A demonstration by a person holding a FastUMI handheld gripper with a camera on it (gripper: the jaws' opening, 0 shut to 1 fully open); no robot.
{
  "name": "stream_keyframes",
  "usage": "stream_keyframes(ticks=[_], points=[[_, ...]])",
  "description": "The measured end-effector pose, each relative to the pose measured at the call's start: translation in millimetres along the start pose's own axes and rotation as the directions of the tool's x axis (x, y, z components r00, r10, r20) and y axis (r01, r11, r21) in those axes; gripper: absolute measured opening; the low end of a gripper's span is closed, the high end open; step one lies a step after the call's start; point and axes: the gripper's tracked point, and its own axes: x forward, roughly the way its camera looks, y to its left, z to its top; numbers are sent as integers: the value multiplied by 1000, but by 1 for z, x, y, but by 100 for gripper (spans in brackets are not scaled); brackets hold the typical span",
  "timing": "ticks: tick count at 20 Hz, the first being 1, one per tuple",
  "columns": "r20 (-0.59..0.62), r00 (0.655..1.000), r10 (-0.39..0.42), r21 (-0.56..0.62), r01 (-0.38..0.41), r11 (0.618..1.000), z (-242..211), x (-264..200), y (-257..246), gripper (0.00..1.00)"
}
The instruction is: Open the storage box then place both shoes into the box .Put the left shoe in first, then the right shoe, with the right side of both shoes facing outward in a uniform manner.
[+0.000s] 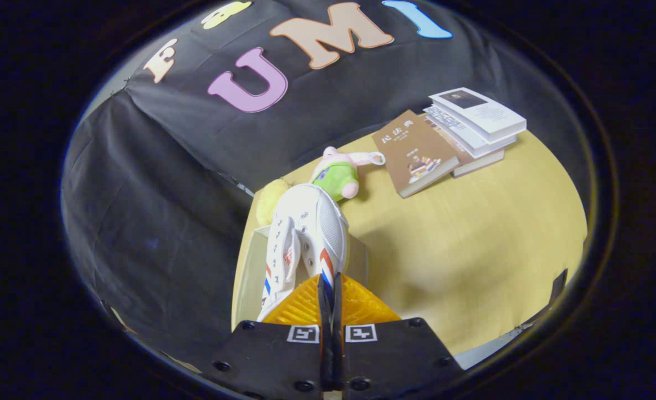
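One gripper (330, 289), its two fingers pressed together on the heel edge of one white shoe (305, 239). One storage box (250, 266) beneath the shoe. Beyond the box: two plush toys, one pink-and-green (340, 169), one yellow (271, 200). Farther beyond the box: one brown book (416, 153) and one stack of about three books (475, 125). One table (472, 239).

The tongs (329, 289) pinch the heel of a white shoe (305, 239) held over the open storage box (250, 266); a plush toy (336, 169) lies just beyond the box.
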Motion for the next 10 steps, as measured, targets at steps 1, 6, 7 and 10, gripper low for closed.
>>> stream_keyframes(ticks=[1, 6, 7, 10], points=[[3, 1000, 1, -1, -1, 1000, 0, 4, 7, 4], [-10, 1000, -4, -6, 4, 1000, -15, 26, 37, 3], [-21, 1000, -4, -10, 4, 1000, -20, 30, 42, 3], [-45, 999, -13, -22, 12, 1000, -35, 43, 51, 4]])
